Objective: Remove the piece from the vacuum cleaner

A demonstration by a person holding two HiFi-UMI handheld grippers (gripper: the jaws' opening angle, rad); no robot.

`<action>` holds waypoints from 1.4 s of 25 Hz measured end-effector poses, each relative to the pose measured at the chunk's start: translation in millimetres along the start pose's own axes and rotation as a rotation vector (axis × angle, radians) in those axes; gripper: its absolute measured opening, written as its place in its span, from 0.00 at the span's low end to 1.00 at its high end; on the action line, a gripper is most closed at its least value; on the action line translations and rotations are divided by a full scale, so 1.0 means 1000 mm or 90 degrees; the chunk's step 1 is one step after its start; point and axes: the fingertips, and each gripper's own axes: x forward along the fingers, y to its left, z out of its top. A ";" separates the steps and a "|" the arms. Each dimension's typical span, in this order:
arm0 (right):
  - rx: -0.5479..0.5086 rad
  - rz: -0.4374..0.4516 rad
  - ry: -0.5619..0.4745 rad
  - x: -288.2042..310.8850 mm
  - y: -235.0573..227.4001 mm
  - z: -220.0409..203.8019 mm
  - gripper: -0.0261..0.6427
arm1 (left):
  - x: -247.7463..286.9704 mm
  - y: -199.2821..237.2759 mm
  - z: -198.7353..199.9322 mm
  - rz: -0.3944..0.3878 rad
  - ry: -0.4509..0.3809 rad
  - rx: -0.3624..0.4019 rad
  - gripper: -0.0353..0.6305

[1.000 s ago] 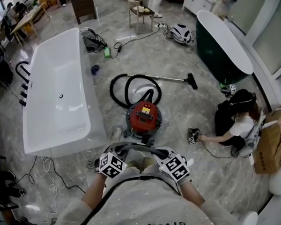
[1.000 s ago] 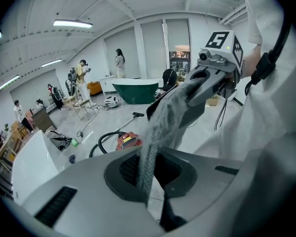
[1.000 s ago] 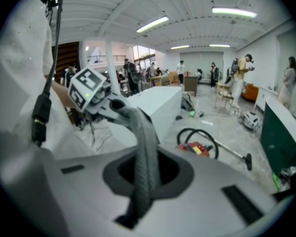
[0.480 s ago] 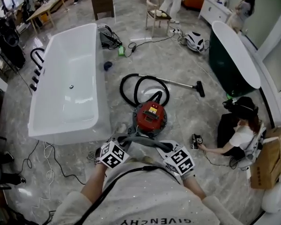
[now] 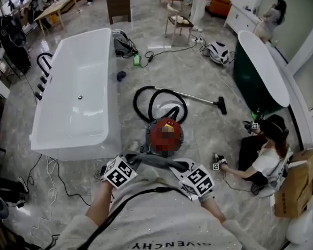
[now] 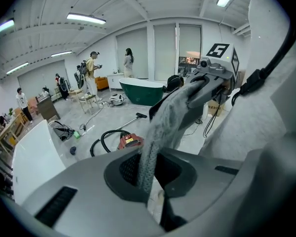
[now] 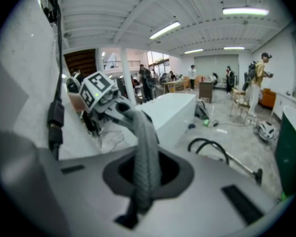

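Approach step, I judge: the left claw (image 6: 149,181) and the right claw (image 7: 140,194) both pinch one grey cloth strip (image 5: 152,160). The red vacuum cleaner (image 5: 164,135) sits apart on the floor. Next they need to reach it, freed.

Vacuum cleaner (image 5: 165,136): red, is seen near the white bathtub (image 5: 78,119).
Black hose (image 5: 146,99): is coiled behind it.
Grey cloth (image 5: 156,161): is held stretched between the left gripper (image 5: 126,166) and the right gripper (image 5: 190,174).

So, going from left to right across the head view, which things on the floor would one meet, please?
White tub → vacuum → nozzle → green tub.
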 end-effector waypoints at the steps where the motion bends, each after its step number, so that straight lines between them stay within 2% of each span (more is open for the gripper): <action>1: 0.002 0.002 -0.002 -0.001 -0.002 0.002 0.08 | 0.001 0.001 0.002 -0.006 0.000 -0.004 0.10; 7: 0.019 0.022 -0.002 -0.005 0.000 0.001 0.08 | 0.003 -0.002 0.007 -0.055 -0.006 -0.054 0.10; 16: 0.054 0.001 0.004 -0.011 -0.001 -0.017 0.08 | 0.019 -0.013 0.007 -0.095 0.006 -0.031 0.10; 26: 0.049 -0.015 0.009 -0.007 -0.001 -0.014 0.08 | 0.016 -0.009 0.006 -0.106 0.005 -0.024 0.10; 35: 0.043 0.005 0.022 -0.001 0.006 -0.007 0.08 | 0.006 -0.007 -0.001 -0.100 0.013 -0.044 0.10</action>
